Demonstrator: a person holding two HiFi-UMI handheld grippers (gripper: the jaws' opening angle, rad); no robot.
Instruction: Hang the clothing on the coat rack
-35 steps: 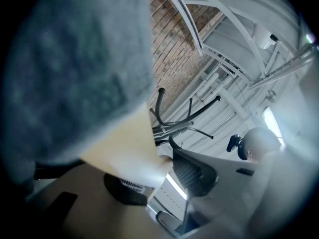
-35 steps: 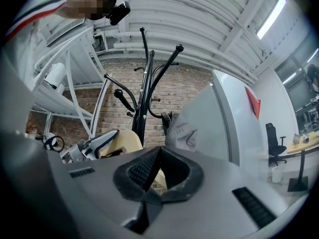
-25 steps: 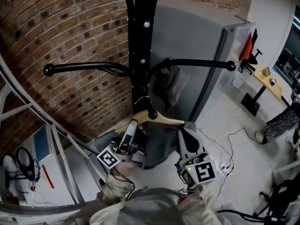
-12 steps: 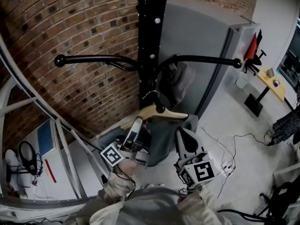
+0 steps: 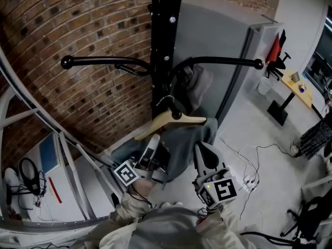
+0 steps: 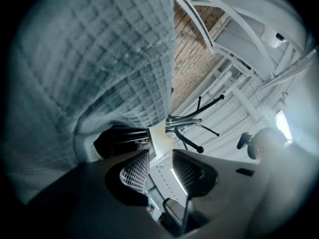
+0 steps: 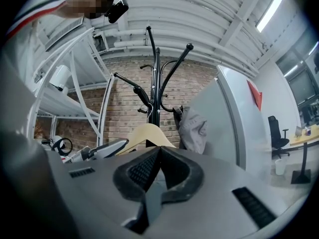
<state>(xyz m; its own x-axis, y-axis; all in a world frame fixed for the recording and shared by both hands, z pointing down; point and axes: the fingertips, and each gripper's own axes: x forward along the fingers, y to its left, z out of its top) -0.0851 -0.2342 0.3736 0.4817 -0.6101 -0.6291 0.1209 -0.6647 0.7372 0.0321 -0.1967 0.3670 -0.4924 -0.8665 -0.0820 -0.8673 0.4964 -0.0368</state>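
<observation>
The left gripper [image 6: 160,156] jaws grasp the hanger [image 5: 179,119], while the right gripper [image 7: 159,151] jaws are clenched on nothing. Letting go before the hook seats could drop the clothing [image 5: 184,144] off the coat rack [image 5: 161,40].

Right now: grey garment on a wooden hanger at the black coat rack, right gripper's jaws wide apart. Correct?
No. The right gripper has its jaws together, as the right gripper view shows. The grey garment on the wooden hanger at the black coat rack is right.

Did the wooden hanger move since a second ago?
Yes, slightly. Against the coat rack, the wooden hanger has tipped: its right end sits higher and its left end, at the left tool, lower.
</observation>
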